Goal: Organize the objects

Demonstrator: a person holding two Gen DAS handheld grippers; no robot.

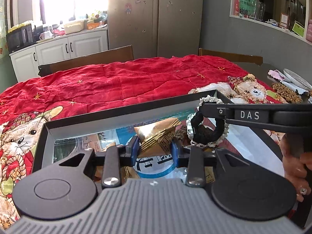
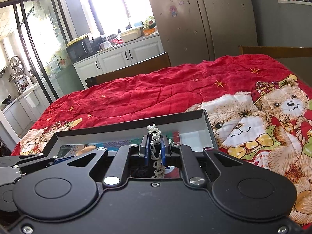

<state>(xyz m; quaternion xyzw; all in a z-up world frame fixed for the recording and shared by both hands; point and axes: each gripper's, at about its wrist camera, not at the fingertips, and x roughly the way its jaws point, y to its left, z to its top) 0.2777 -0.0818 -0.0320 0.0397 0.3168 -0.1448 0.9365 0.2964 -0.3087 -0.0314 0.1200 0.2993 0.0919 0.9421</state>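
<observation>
Gold-wrapped packet (image 1: pixel 156 138) pinched between left gripper (image 1: pixel 155 150) pads over shallow grey box (image 1: pixel 117 108) on red bear-print quilt (image 1: pixel 117 78), black lace-edged scrunchie (image 2: pixel 155 148) clamped in closed right gripper (image 2: pixel 155 150) angled down above same box, "DAS" printed on its arm.

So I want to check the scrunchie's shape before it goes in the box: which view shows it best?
The left wrist view: the black scrunchie with its lace edge hangs as a full loop from the right tool. The right wrist view shows only a pinched strip between the pads.
</observation>
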